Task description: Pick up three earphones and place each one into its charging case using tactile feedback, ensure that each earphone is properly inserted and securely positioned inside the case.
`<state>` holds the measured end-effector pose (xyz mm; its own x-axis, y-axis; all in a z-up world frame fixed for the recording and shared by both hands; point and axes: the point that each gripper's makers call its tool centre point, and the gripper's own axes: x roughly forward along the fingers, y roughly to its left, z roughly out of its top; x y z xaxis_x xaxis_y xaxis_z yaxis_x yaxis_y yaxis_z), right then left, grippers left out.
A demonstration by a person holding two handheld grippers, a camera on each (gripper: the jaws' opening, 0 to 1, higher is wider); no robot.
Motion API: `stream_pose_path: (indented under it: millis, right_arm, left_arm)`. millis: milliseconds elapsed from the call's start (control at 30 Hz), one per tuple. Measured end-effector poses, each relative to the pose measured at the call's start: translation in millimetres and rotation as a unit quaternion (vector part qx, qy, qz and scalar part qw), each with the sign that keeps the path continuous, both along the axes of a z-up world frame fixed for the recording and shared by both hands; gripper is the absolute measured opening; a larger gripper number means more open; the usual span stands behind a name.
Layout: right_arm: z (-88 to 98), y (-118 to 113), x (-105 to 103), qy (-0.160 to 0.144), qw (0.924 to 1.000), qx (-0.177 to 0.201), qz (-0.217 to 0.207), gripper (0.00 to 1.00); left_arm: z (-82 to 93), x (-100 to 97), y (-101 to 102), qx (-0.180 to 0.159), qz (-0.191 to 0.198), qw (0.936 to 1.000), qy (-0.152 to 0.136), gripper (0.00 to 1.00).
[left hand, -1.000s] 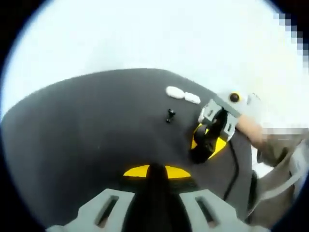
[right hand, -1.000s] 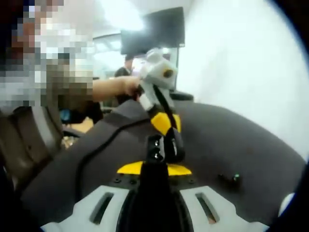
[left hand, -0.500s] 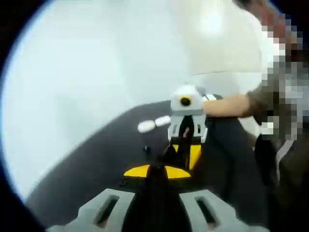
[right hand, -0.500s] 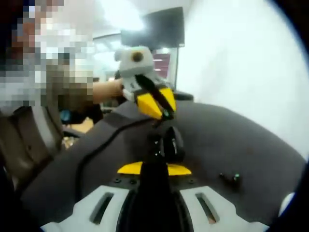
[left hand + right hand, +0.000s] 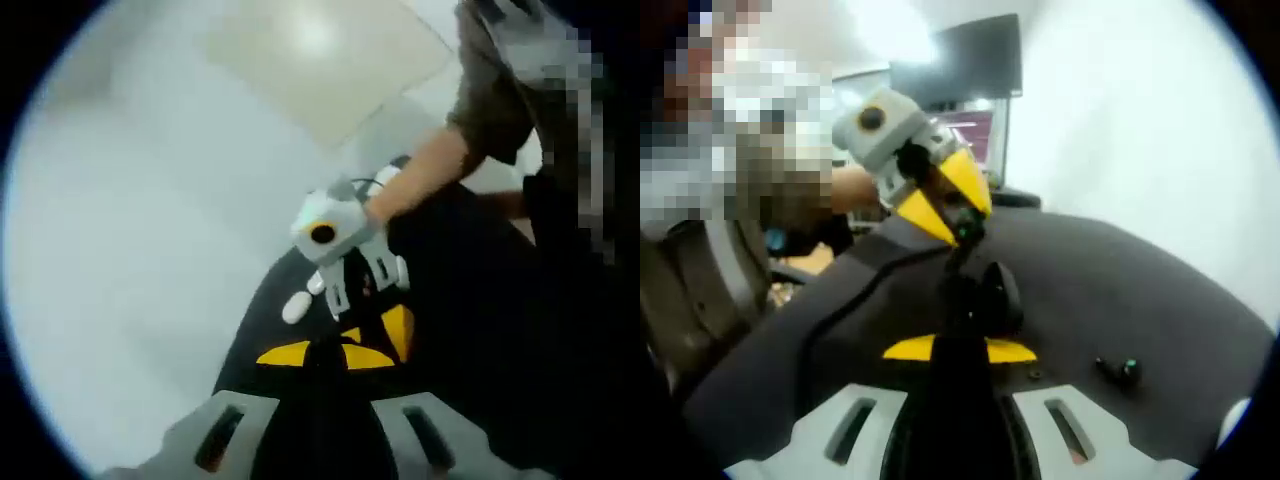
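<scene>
Black earphone pinched in our left gripper [image 5: 965, 228], above the open case.
We find its yellow jaws closed on the small earphone [image 5: 967, 232], just over the black charging case [image 5: 985, 297] gripped by our right gripper [image 5: 958, 345] on the dark mat [image 5: 1160, 300]. Another black earphone [image 5: 1118, 370] lies apart; white cases [image 5: 297, 306] sit at the mat's edge.

A matt black, cloth-like mat [image 5: 1120, 290] covers the worktop. The left claw [image 5: 952, 210] has matt grey plastic housing and smooth yellow tips. A glossy black plastic case [image 5: 990, 295] sits open. A smooth white plastic case [image 5: 297, 307] looks slightly shiny.
</scene>
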<state>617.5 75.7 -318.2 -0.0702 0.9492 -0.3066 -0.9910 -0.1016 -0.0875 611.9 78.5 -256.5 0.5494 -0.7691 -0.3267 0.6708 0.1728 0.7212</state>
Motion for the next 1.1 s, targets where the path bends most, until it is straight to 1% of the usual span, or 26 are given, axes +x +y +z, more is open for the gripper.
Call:
stream_pose_path:
  millis: [67,200,333,400,467,600,700,767,833,933,967,1033,1100]
  right_arm:
    - [0.0,0,0,0.000,1.0000,0.000,0.000,0.18]
    - [0.0,0,0,-0.001,1.0000,0.000,0.000,0.18]
    - [0.1,0,-1,-0.001,1.0000,0.000,0.000,0.18]
    - [0.0,0,-1,0.000,1.0000,0.000,0.000,0.18]
    - [0.1,0,-1,0.000,1.0000,0.000,0.000,0.18]
    - [0.1,0,-1,-0.001,1.0000,0.001,0.001,0.18]
    - [0.1,0,-2,-0.001,1.0000,0.001,0.001,0.18]
    - [0.1,0,-2,-0.001,1.0000,0.001,0.001,0.18]
    - [0.2,0,-2,-0.001,1.0000,0.001,0.001,0.18]
    - [0.2,0,-2,-0.002,1.0000,0.001,0.001,0.18]
    - [0.2,0,-2,-0.001,1.0000,0.001,0.001,0.18]
    - [0.2,0,-2,-0.002,1.0000,0.001,0.001,0.18]
    - [0.2,0,-2,-0.002,1.0000,0.001,0.001,0.18]
  left_arm:
    - [-0.3,1.2,0,0.005,-0.003,1.0000,-0.004,0.08]
    - [-0.8,6.9,2,0.036,-0.005,0.9987,-0.035,0.08]
    - [-3.5,5.0,-2,0.042,-0.015,0.9983,-0.036,0.08]
    - [-5.0,4.5,-2,0.053,-0.020,0.9971,-0.050,0.08]
    - [-5.6,3.6,-3,0.059,-0.022,0.9964,-0.056,0.08]
    - [-6.7,0.2,-4,0.063,-0.029,0.9963,-0.052,0.08]
    - [-9.3,-5.0,-6,0.071,-0.041,0.9951,-0.055,0.08]
    - [-9.1,-3.5,-5,0.074,-0.038,0.9949,-0.056,0.08]
    - [-8.9,-2.4,-3,0.069,-0.036,0.9960,-0.045,0.08]
    - [-9.5,-1.4,-3,0.070,-0.040,0.9957,-0.045,0.08]
    - [-8.9,1.6,-2,0.087,-0.039,0.9935,-0.062,0.08]
    - [-6.1,3.8,-3,0.109,-0.040,0.9898,-0.082,0.08]
    - [-3.1,4.3,-3,0.138,-0.046,0.9832,-0.110,0.08]
